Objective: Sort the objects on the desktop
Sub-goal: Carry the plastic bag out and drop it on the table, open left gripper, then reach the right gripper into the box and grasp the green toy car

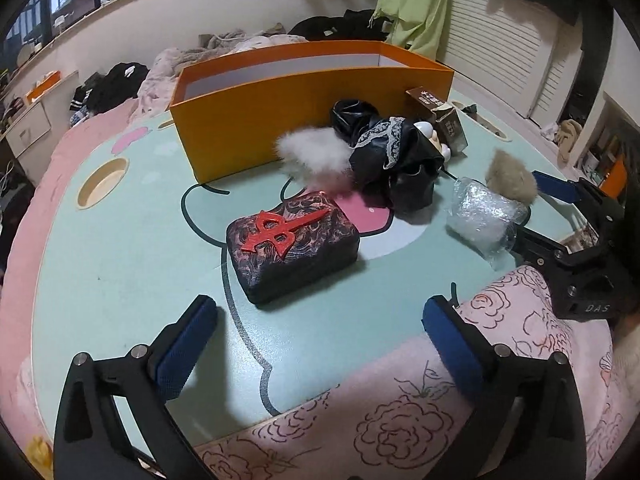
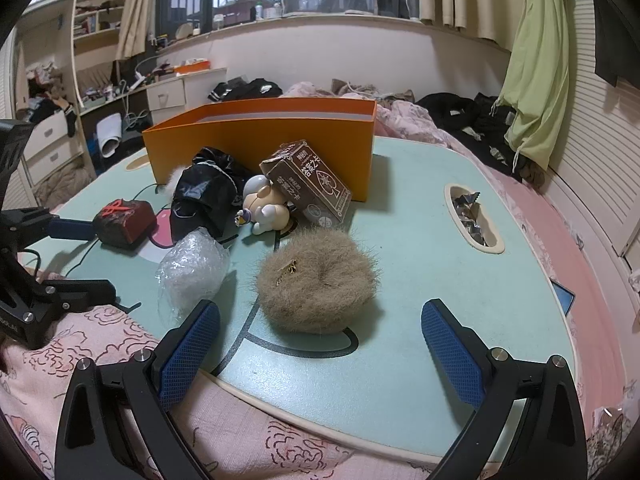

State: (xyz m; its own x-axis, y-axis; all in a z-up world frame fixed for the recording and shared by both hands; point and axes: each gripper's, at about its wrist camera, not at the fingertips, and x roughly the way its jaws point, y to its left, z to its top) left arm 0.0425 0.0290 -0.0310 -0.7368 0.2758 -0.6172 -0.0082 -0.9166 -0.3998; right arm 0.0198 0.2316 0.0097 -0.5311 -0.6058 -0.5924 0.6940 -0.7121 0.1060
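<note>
Left gripper (image 1: 320,340) hanging spread, nothing between pads, lining up on the near patterned case (image 1: 292,246) because I'm judging it bound for the far orange box (image 1: 256,120).

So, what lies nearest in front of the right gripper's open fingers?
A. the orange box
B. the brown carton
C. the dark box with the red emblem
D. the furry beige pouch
D: in the right wrist view the furry beige pouch lies just ahead of the right gripper, between its spread fingers; nothing touches the pads.
</note>
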